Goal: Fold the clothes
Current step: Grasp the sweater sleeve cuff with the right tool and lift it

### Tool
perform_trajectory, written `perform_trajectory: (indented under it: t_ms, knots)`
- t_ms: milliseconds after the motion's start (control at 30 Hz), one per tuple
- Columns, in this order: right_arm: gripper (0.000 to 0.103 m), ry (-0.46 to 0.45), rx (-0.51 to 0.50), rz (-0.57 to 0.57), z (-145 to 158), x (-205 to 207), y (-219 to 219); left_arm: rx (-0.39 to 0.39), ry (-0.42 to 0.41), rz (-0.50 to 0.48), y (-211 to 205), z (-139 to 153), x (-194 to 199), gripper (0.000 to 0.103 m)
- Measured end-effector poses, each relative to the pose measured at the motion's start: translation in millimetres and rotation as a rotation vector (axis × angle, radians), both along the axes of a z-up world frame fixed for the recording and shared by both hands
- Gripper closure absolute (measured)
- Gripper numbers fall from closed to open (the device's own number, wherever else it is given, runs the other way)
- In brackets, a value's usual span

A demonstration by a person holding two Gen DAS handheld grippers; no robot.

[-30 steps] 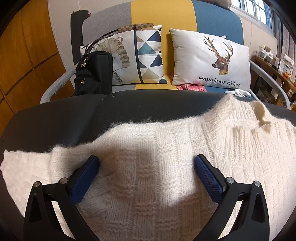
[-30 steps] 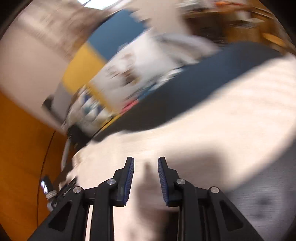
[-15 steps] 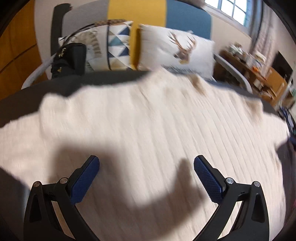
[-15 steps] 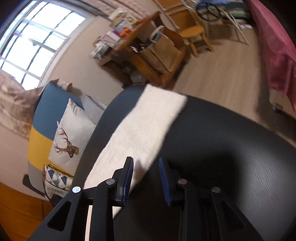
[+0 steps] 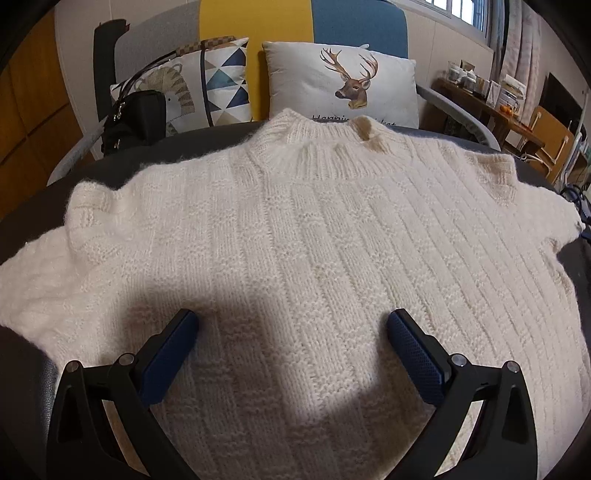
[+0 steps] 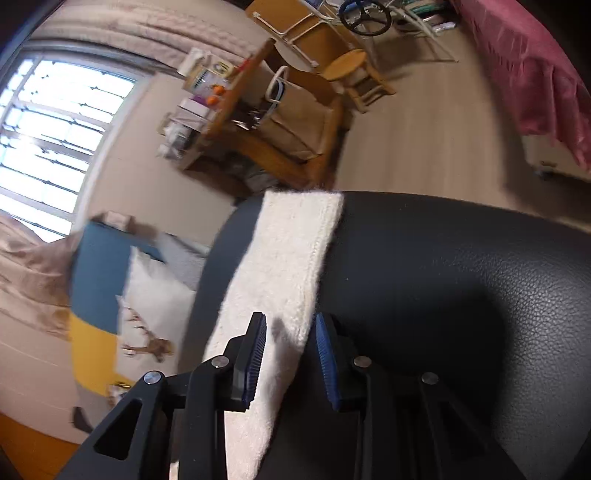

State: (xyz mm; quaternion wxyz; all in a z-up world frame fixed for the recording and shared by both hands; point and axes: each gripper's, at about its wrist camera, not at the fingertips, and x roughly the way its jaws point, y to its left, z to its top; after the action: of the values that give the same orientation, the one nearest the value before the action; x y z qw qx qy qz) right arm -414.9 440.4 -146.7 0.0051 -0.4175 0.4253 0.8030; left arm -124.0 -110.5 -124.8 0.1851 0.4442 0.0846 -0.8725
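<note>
Left gripper (image 5: 291, 336) hangs with its jaws spread wide over the middle of the sweater (image 5: 332, 236), grasping nothing. That cream knit lies flat across the dark table (image 5: 177, 147), collar (image 5: 317, 147) toward the far edge, where a deer pillow (image 5: 343, 81) and a black bag (image 5: 135, 120) sit on the sofa (image 5: 354, 22) behind. Right gripper (image 6: 290, 354) has its jaws parted a little, one on each side of the sleeve (image 6: 284, 266), not pinching it; the sleeve runs flat out to the table's (image 6: 461, 277) rim.
</note>
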Motion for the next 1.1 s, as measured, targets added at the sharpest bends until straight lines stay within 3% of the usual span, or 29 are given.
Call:
perform_trajectory:
  t_ms: [167,233,300,433,600,833,1100]
  knots:
    - [0.072,-0.01,0.295,0.072,12.4,-15.5,-36.4,-0.003,0.005,0.0,-0.3,-0.6,-0.3,0.0]
    - [0.089,0.002,0.34,0.109,11.3,-18.1,-42.3,-0.001,0.008,0.0,-1.4,-0.9,0.0,0.0]
    - [0.093,0.024,0.259,0.104,5.2,-16.3,-34.6,0.0,0.011,0.0,-1.9,-1.6,0.1,0.0]
    - [0.094,0.058,-0.001,0.068,-5.7,-5.9,-14.4,0.003,0.014,-0.001,-3.0,-1.6,0.1,0.0]
    - [0.095,0.172,-0.186,0.068,12.4,14.8,-14.3,0.007,0.016,-0.001,-3.9,-0.9,0.2,0.0]
    - [0.095,0.291,-0.268,0.224,75.4,38.2,-65.8,0.028,0.027,0.001,-5.6,0.8,2.1,0.0]
    - [0.095,0.39,-0.36,0.505,144.2,70.4,-182.7,0.07,0.063,0.008,-12.0,4.3,7.0,0.0]
